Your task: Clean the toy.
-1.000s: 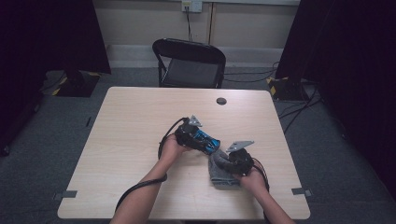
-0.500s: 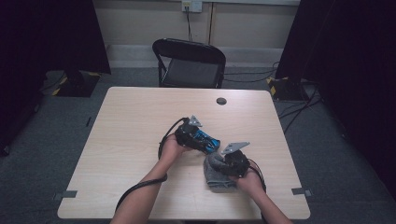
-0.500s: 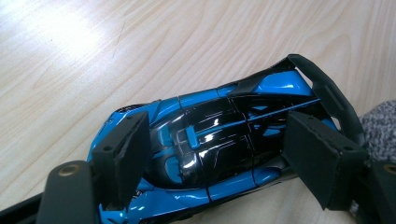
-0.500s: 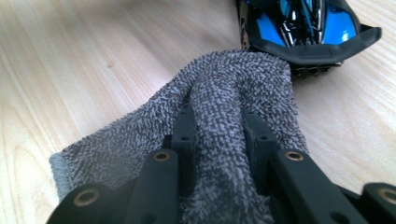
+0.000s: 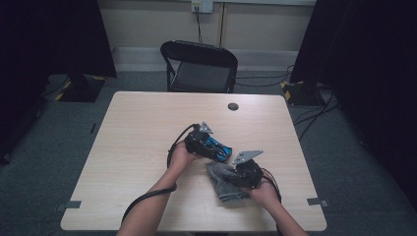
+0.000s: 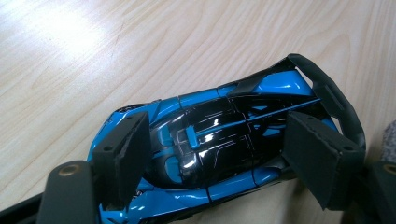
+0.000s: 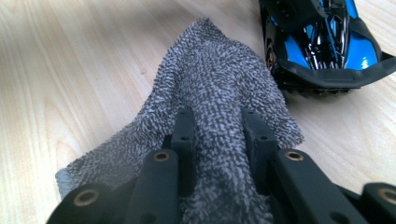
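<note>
The right gripper (image 7: 218, 135) has its jaws pinched on a raised fold of a grey terry cloth (image 7: 205, 84), which drapes from the fingers down onto the wooden table (image 7: 70, 56) just beside the tail of a blue and black toy sports car (image 7: 322, 42). The left gripper (image 6: 219, 154) clamps that car (image 6: 224, 140) across its body, one pad on each flank, holding it just above the table (image 6: 140, 42) beside the cloth (image 5: 223, 182).
</note>
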